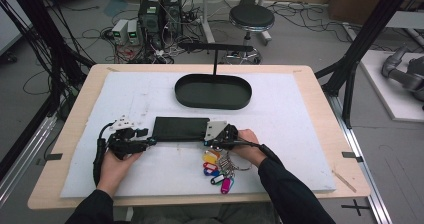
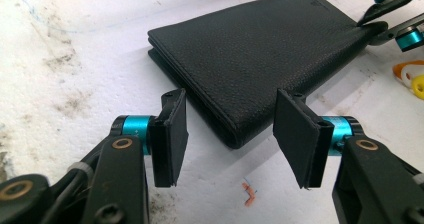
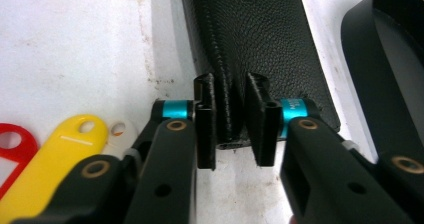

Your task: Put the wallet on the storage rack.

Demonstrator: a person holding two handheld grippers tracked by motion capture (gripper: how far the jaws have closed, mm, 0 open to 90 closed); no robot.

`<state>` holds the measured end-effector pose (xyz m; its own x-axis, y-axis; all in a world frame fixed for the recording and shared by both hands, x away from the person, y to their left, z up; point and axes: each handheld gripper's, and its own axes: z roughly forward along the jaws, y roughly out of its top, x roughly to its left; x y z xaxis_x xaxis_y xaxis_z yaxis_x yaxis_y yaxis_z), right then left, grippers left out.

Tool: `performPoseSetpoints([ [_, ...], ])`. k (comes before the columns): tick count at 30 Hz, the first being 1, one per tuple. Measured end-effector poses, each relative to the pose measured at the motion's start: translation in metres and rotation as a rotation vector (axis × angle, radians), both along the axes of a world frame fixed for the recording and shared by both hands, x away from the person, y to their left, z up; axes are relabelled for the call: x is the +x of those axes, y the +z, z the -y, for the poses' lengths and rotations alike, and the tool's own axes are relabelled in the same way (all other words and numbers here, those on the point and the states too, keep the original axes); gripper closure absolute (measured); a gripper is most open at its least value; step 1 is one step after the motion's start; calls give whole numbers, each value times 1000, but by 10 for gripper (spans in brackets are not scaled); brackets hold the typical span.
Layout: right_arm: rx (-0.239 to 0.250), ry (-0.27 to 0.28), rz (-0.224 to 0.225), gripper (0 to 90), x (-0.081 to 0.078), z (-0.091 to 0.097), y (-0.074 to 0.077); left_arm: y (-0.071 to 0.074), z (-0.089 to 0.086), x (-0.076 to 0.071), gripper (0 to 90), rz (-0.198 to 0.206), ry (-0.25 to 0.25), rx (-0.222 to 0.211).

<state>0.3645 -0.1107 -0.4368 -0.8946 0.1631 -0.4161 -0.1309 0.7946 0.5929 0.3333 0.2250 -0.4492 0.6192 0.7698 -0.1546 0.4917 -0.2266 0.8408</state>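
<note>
A black leather wallet [image 1: 180, 128] lies shut on the white mat, its long side running left to right. My left gripper [image 1: 150, 141] is at its left end. In the left gripper view the pads [image 2: 170, 134] stand apart on either side of the wallet's [image 2: 260, 49] near corner without touching it, so my left gripper [image 2: 235, 136] is open. My right gripper [image 1: 207, 139] is at the wallet's right end. In the right gripper view its jaws pinch the wallet's [image 3: 260, 34] edge, and my right gripper [image 3: 232, 129] is shut on it.
A bunch of coloured key tags [image 1: 217, 169] on rings lies just in front of my right hand; the yellow tag [image 3: 65, 154] shows left of the right jaws. A black oval tray [image 1: 212, 91] with an upright post stands behind the wallet. The white mat [image 1: 300, 134] is bare to the right.
</note>
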Motion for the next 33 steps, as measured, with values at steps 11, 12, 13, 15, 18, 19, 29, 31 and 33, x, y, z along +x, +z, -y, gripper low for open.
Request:
performPoseSetpoints([
  [11,136,-18,-108,823,5,21,21,10,5,-3,399,66,-19,-16],
  [12,161,-20,-142,823,6,27,25,11,6,-3,386,73,-25,-20],
  [13,161,-20,-142,823,6,27,25,13,7,-3,386,82,-32,-24],
  [15,197,-23,-199,823,8,36,33,16,10,-4,374,100,-46,-24],
  [18,231,-19,-242,824,9,44,41,21,17,-3,363,129,-64,-16],
  [19,231,-19,-242,824,9,44,41,21,17,-3,353,129,-64,-16],
  [29,322,-68,-329,822,22,64,49,26,31,10,309,184,-62,4],
  [31,324,-70,-330,822,22,64,49,27,31,12,306,190,-64,2],
  [33,330,-74,-339,822,23,64,49,29,31,14,299,202,-71,-3],
])
